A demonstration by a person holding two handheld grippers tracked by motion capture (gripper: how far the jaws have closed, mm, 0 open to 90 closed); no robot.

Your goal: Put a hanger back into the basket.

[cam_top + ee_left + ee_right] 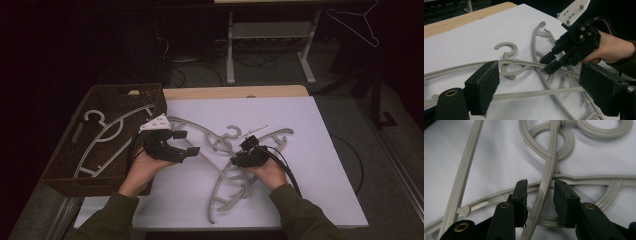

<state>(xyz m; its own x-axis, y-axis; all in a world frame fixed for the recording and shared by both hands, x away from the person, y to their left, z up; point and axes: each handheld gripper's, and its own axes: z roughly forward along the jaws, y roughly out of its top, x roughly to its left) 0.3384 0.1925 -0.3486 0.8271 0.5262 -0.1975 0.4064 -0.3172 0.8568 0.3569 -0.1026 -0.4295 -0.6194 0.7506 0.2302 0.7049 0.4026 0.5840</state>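
Taking the top hanger from the tangle

My right claw (540, 192) straddles the hanger (546, 182) arm, pads not yet touching; left claw (536, 85), at nine o'clock, gapes. Light, stiff, slick: grip mid-arm.

Three grey hangers (235, 165) on the table, one in one basket (65, 170), two hand-held grippers (187, 142).

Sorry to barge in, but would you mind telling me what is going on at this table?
A person holding a claw in each hand is sorting a tangle of grey plastic hangers on the white table. The right claw straddles one hanger's bar, pads not yet pressing. The left claw hovers open beside the pile. One hanger already lies in the brown basket.
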